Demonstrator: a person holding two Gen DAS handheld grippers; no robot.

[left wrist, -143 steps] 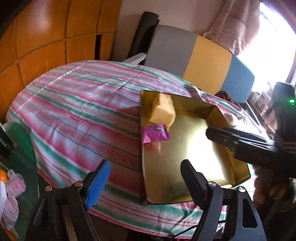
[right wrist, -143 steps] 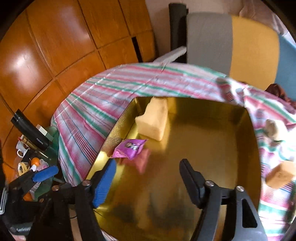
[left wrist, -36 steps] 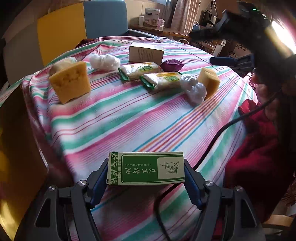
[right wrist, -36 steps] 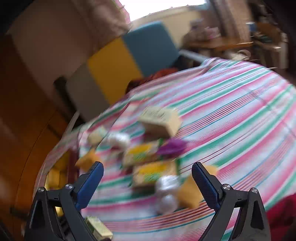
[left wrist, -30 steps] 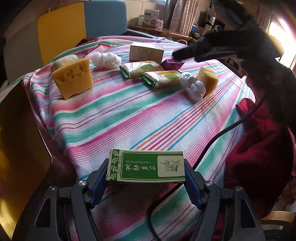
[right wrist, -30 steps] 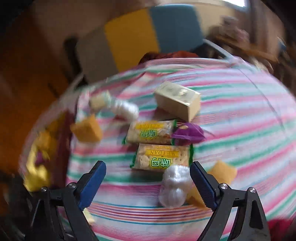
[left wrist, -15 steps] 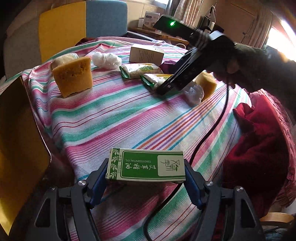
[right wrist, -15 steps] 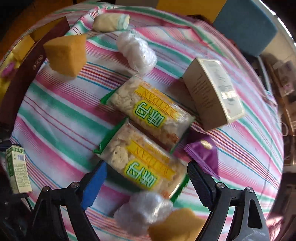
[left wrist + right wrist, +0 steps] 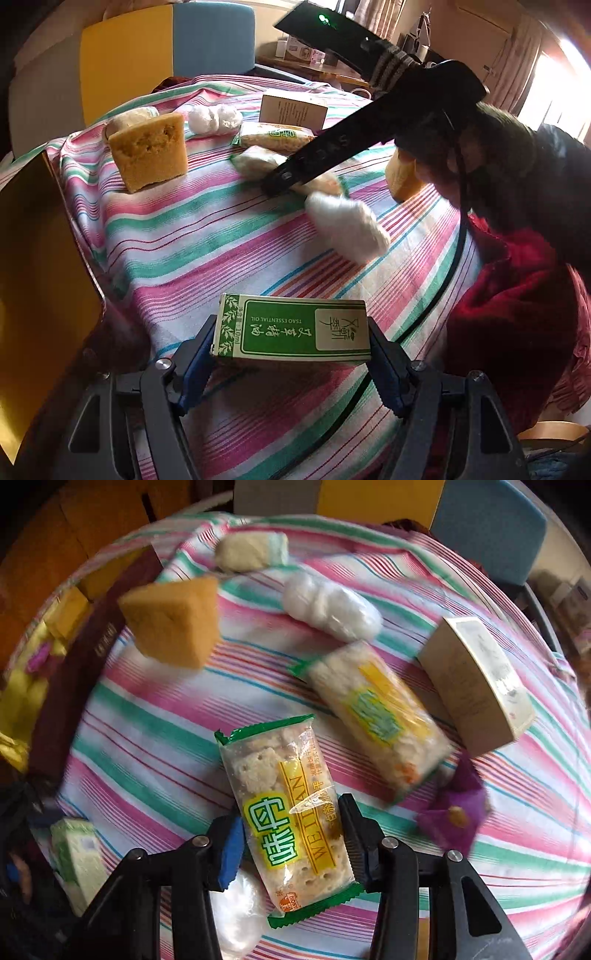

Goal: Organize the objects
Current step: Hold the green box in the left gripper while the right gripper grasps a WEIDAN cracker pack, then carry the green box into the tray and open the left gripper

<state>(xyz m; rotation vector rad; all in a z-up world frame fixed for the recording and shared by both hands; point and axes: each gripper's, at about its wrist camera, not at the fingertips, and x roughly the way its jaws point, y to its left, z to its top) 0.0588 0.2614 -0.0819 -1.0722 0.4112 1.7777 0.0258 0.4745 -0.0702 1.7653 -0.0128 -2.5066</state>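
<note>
Right wrist view alone: cracker packet [image 9: 291, 812] between closing fingers [image 9: 231, 849].

left gripper [image 9: 291, 360] clamped, right gripper [image 9: 291, 843] closing

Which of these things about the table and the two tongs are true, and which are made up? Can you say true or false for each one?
1. The left tongs hold a green and white box. True.
2. The right tongs are closed on a purple wrapper. False: they have just been closing, and their pads sit on a cracker packet; the purple wrapper lies off to one side on the cloth.
3. The tablecloth is plain white. False: it is striped pink, green and white.
4. A second cracker packet lies beside a cream box. True.
5. The orange sponge block sits on the tablecloth. True.
</note>
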